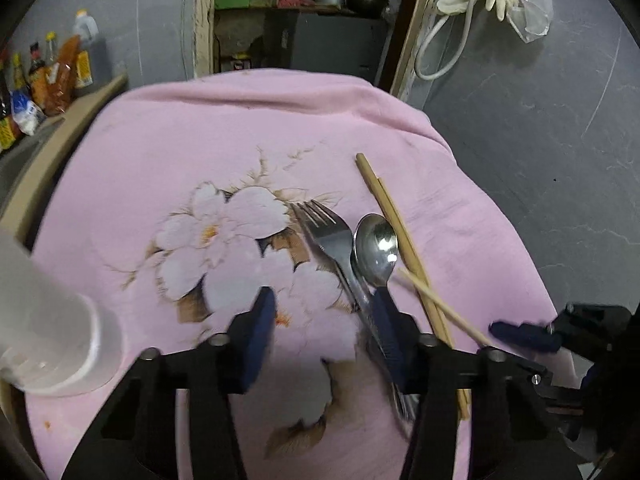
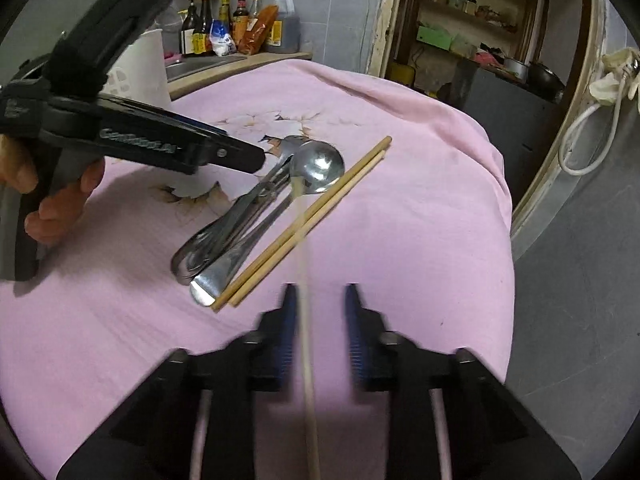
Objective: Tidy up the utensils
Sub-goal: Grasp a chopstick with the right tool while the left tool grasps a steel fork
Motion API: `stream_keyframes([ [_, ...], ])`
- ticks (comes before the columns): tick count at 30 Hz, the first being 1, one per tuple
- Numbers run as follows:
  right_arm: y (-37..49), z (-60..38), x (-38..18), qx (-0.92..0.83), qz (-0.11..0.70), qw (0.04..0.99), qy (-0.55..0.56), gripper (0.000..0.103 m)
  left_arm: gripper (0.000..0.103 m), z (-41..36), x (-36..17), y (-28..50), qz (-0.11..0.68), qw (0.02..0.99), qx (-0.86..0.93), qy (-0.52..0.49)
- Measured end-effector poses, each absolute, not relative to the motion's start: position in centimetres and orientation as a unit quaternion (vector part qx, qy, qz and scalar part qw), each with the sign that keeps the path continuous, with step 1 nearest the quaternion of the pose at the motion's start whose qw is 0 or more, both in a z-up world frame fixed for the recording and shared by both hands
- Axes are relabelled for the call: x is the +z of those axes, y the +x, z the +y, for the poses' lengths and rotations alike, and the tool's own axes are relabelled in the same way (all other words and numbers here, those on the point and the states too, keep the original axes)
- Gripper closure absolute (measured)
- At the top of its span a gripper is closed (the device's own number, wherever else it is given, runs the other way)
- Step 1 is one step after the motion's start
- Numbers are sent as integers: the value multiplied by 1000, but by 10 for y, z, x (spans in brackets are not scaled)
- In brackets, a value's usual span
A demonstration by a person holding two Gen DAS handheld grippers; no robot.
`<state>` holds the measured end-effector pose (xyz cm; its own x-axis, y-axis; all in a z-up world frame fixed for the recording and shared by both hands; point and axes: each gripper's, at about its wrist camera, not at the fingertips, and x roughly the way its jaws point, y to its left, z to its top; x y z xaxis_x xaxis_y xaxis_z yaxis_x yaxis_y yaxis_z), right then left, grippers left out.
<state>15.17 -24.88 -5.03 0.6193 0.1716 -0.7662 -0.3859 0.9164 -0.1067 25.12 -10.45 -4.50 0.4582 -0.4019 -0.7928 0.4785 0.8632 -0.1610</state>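
A steel fork [image 1: 324, 232], a steel spoon [image 1: 376, 248] and two wooden chopsticks [image 1: 394, 224] lie together on the pink flowered cloth [image 1: 160, 152]. A third chopstick [image 1: 440, 308] lies across them, blurred. My left gripper [image 1: 324, 312] is open just above the fork and spoon handles; its right finger overlaps them. In the right wrist view the spoon [image 2: 316, 168], the fork [image 2: 240, 216] and the chopstick pair [image 2: 308, 220] lie ahead. My right gripper [image 2: 320, 308] is open with the blurred loose chopstick [image 2: 306, 320] running between its fingers. The left gripper [image 2: 240, 156] hovers over the utensils.
A white plastic holder [image 1: 52, 344] stands at the cloth's left edge; it also shows in the right wrist view [image 2: 140, 68]. Sauce bottles [image 2: 240, 24] line a counter behind. The cloth drops off at the far and right edges. A doorway with shelves [image 1: 304, 12] lies beyond.
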Motion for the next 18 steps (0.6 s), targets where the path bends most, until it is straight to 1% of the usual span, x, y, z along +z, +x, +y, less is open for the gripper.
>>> stream_keyframes([
  [3, 155, -253, -50, 158, 407, 891, -122, 98, 73, -109, -50, 266, 462, 847, -260, 35],
  [5, 156, -257, -48, 153, 405, 895, -112, 98, 78, -110, -49, 273, 464, 845, -265, 24],
  [7, 158, -263, -47, 145, 402, 899, -101, 99, 87, -111, -48, 279, 473, 838, -272, 12],
  [9, 162, -269, -45, 136, 400, 902, -90, 99, 91, -111, -49, 283, 479, 832, -279, 2],
  [16, 175, -279, -43, 131, 401, 905, -56, 100, 101, -109, -49, 280, 473, 830, -295, 4],
  [18, 178, -280, -43, 130, 401, 905, -54, 100, 101, -109, -48, 278, 472, 830, -297, 7],
])
